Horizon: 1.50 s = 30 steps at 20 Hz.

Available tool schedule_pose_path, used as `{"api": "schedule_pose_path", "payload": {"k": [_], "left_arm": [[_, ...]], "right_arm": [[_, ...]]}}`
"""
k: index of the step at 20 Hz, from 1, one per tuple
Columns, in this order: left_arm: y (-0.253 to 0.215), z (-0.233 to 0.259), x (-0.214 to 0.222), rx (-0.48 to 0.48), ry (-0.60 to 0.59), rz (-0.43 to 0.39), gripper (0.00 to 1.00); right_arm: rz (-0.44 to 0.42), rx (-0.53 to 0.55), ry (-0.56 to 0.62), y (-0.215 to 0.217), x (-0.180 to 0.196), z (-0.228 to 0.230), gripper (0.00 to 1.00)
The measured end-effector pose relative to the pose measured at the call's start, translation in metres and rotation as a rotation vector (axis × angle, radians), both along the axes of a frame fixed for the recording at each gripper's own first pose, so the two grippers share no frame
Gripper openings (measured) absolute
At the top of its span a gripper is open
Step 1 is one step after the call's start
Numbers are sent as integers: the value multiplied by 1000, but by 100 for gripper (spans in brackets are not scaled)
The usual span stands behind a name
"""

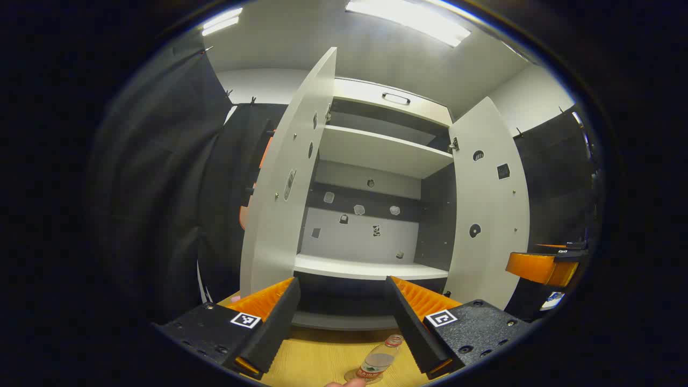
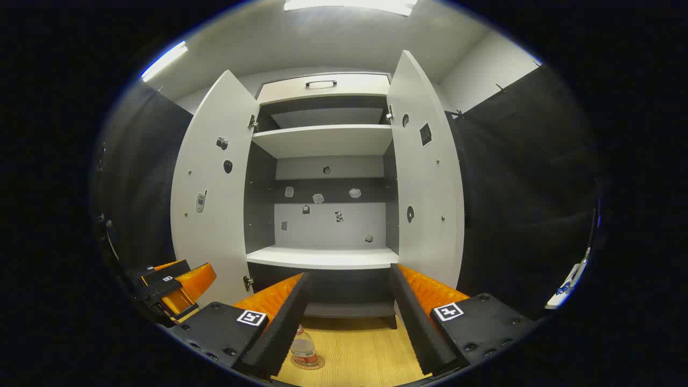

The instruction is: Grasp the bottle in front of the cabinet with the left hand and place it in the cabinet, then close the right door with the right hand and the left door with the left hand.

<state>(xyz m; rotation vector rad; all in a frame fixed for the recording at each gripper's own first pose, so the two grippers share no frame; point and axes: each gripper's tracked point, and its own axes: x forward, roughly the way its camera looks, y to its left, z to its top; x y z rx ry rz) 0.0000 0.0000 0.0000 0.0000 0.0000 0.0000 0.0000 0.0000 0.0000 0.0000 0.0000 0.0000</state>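
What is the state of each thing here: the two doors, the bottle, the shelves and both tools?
Left door: open.
Right door: open.
Bottle: upright on the wooden floor in front of the cabinet, not grasped.
Middle shelf: nothing on it.
Upper shelf: nothing visible on it.
Top drawer: closed.
Left tool: open, holding nothing.
Right tool: open, holding nothing.

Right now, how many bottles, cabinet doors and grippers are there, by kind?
Bottles: 1, the bottle on the floor.
Cabinet doors: 2, left door and right door, both open.
Grippers: 2, left gripper and right gripper.
Total: 5.
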Motion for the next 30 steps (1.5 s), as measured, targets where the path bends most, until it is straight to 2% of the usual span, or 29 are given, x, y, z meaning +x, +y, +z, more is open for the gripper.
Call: {"api": "schedule_pose_path", "payload": {"k": [20,25,30], "left_arm": [[2,2,-3,-21,4,2,96],[-30,-1,17,-71,3,-72,96],[-87,-67,34,-49,67,-197,96]], "right_arm": [[-1,5,7,2,-5,-2,97],[-22,5,7,-4,-9,-4,97],[-58,-28,30,-18,-16,-10,97]]}}
